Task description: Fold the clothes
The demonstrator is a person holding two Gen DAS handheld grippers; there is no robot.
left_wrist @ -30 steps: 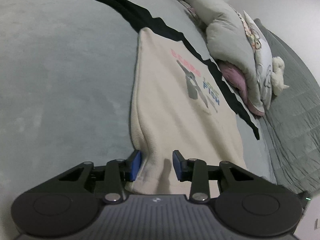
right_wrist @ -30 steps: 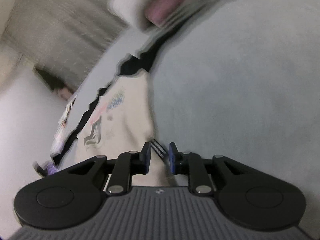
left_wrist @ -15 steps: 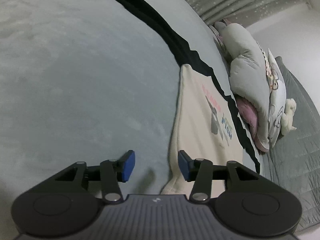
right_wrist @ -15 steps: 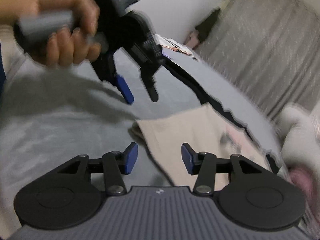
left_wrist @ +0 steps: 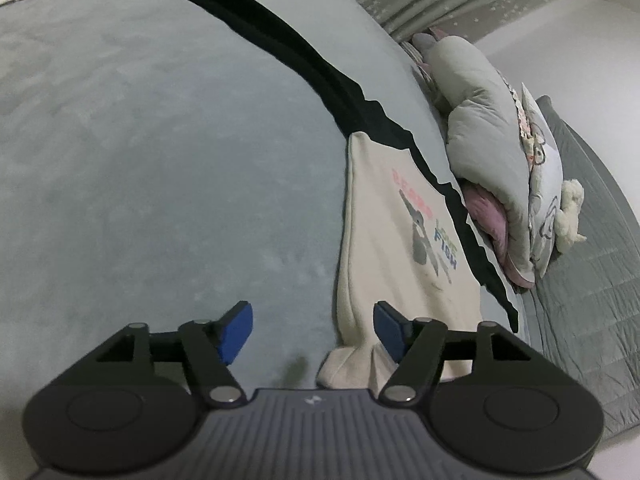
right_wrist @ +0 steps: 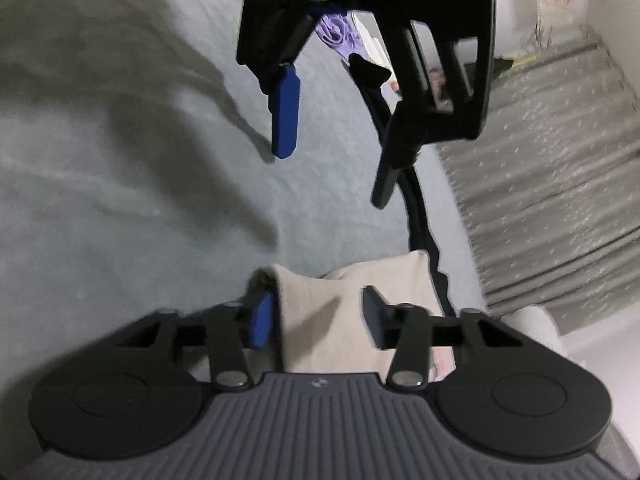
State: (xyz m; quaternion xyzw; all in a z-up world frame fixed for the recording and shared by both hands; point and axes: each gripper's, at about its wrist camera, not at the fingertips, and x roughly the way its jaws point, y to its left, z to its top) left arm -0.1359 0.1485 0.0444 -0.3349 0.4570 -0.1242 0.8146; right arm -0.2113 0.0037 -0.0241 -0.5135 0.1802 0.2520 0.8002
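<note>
Left gripper [left_wrist: 312, 312], its jaws opening and empty, has let go of the cream printed shirt [left_wrist: 384, 240] and drawn aside above the grey bed [left_wrist: 160, 160]. The shirt lies flat, folded into a long strip. Right gripper [right_wrist: 316, 312] has swung round to the strip's near end, jaws apart around it, probably for the next fold.

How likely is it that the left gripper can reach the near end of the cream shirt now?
Probably yes. The left gripper hangs above the bed, jaws opening with nothing gripped; the cream shirt lies just ahead, uncovered. Only the right gripper, jaws apart over the shirt, might crowd it.
</note>
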